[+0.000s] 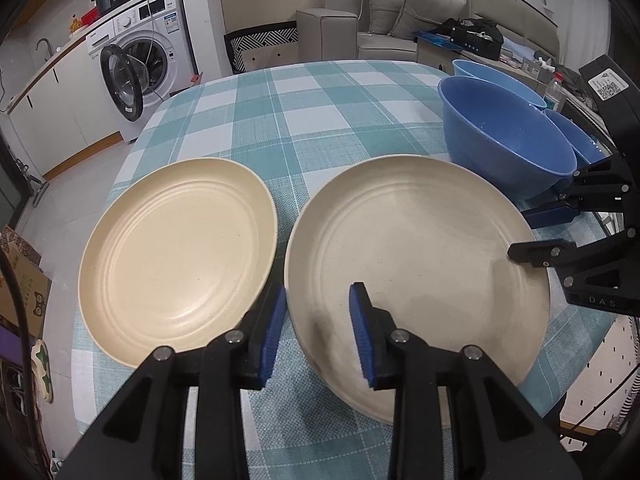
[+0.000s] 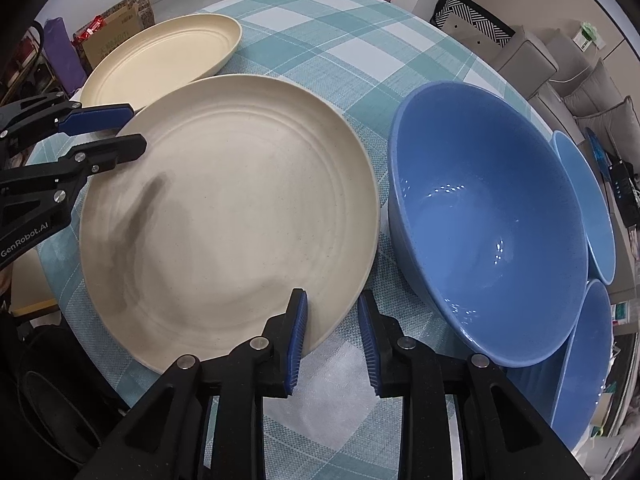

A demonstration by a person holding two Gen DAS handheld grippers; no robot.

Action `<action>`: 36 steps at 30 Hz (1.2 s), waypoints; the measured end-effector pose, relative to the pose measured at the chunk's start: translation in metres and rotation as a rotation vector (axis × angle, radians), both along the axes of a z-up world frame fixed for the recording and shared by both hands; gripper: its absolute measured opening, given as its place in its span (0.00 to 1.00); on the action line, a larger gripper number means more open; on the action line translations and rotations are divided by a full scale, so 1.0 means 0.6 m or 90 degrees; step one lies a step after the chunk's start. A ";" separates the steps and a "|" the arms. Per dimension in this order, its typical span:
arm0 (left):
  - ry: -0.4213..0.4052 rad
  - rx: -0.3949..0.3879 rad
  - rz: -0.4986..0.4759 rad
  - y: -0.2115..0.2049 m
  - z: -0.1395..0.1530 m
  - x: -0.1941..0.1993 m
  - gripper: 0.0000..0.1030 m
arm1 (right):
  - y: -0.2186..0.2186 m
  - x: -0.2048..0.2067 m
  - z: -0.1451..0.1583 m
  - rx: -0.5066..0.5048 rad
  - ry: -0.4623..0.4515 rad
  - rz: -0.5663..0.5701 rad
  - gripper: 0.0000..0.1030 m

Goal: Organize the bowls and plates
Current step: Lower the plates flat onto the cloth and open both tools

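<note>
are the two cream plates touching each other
Apart. In the left wrist view a strip of checked tablecloth shows between the left plate and the right plate along their facing rims, though the left gripper hides the nearest stretch.

hand-held gripper [image 1: 318, 334] | black linkage arms | blue ribbed pads | silver pivot screws | white lettering

Left gripper [image 1: 318, 334] fingers slightly parted, angled down; right gripper [image 2: 333, 340] likewise.
</note>
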State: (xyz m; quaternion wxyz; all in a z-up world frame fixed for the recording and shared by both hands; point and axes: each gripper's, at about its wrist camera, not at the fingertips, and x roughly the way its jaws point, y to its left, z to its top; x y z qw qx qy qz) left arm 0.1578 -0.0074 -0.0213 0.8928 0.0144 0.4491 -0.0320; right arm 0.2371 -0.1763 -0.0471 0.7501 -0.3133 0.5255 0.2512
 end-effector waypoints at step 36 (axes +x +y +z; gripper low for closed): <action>-0.099 -0.016 0.011 0.034 0.067 -0.046 0.99 | 0.015 -0.037 0.070 0.132 -0.011 0.041 0.94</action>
